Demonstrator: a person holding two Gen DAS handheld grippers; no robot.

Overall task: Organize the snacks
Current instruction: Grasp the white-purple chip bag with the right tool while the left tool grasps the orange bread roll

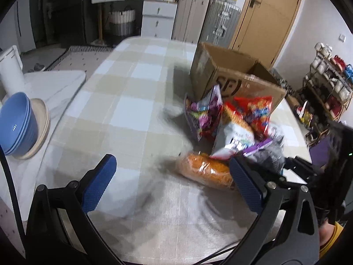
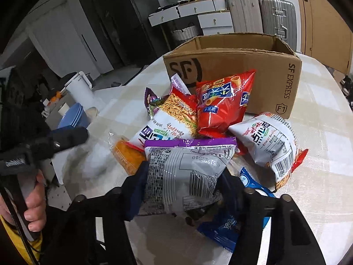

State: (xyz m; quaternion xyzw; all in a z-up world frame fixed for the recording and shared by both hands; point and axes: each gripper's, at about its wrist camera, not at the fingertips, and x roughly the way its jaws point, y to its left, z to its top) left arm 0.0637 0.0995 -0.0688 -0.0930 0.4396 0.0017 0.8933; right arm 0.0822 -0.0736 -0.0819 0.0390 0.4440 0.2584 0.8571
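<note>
My right gripper (image 2: pixel 183 187) is shut on a silver and purple snack bag (image 2: pixel 187 172), held above the table in front of a pile of snacks. The pile has a red bag (image 2: pixel 222 106), a white noodle-snack bag (image 2: pixel 271 141), another white and red bag (image 2: pixel 167 119), an orange bag (image 2: pixel 129 156) and a blue bag (image 2: pixel 229 229) under the gripper. An open cardboard box (image 2: pixel 242 66) stands behind the pile. My left gripper (image 1: pixel 172 185) is open and empty, low over the tablecloth, left of the orange bag (image 1: pixel 207 172). The box (image 1: pixel 220 70) shows behind the pile.
The table has a checked cloth (image 1: pixel 132 88). Stacked blue bowls (image 1: pixel 17 123) and a white kettle (image 1: pixel 11 70) stand on a side counter at the left. Drawers, suitcases and a door are behind the table. A shelf rack (image 1: pixel 326 84) stands at the right.
</note>
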